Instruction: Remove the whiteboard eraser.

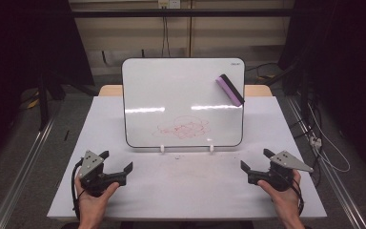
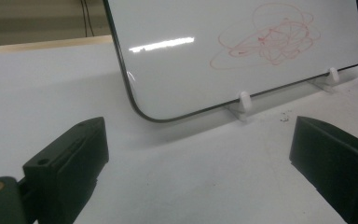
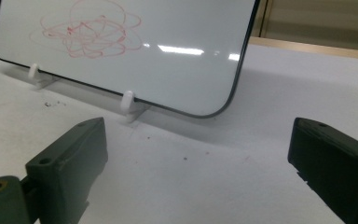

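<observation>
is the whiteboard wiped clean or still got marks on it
Still marked. The whiteboard carries a red scribble low on its face, and the eraser sits at its upper right corner, untouched by either gripper.

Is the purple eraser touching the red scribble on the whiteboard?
Apart. The high view shows the eraser near the top right corner, with bare whiteboard between it and the scribble.

Small logo on whiteboard point(image 1: 183, 102) top right corner (too tiny to read), no other lettering
</observation>
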A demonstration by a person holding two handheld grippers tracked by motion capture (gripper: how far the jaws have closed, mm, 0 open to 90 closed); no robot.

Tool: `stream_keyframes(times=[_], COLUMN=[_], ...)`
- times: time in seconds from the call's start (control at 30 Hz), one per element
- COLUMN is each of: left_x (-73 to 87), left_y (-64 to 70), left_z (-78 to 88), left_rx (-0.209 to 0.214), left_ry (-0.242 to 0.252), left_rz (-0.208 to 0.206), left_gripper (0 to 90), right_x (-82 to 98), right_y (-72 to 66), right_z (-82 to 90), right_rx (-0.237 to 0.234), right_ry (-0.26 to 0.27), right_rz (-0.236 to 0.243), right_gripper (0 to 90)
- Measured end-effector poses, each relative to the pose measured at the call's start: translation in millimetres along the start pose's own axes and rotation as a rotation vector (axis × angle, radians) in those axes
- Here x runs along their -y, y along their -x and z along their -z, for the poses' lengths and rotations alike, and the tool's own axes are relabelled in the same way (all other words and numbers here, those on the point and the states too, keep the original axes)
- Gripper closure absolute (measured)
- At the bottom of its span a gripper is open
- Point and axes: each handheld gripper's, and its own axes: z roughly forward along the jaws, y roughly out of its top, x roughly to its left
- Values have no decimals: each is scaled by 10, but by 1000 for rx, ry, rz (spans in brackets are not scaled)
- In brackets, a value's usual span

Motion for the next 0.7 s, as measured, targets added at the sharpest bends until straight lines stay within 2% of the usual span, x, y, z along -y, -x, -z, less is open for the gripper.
stream_keyframes(times=[0.33,0.5,0.6,0.63,0.7], left_x=[4,5,5,7,7], left_y=[28,39,29,41,42], left_z=[-4,-5,-16,-24,-23], left_rx=[5,17,19,18,18], left_ry=[-1,2,-12,-3,-4], left_rz=[-19,-16,-18,-7,-7], left_gripper=[42,43,42,43,44], right_x=[-29,-61,-86,-100,-136], right_y=[-25,-42,-59,-66,-69], right_z=[-35,-61,-84,-89,-98], right_rx=[-13,5,37,44,36], right_ry=[-12,-31,-54,-54,-56], right_rz=[11,30,39,45,49], right_gripper=[47,70,89,102,104])
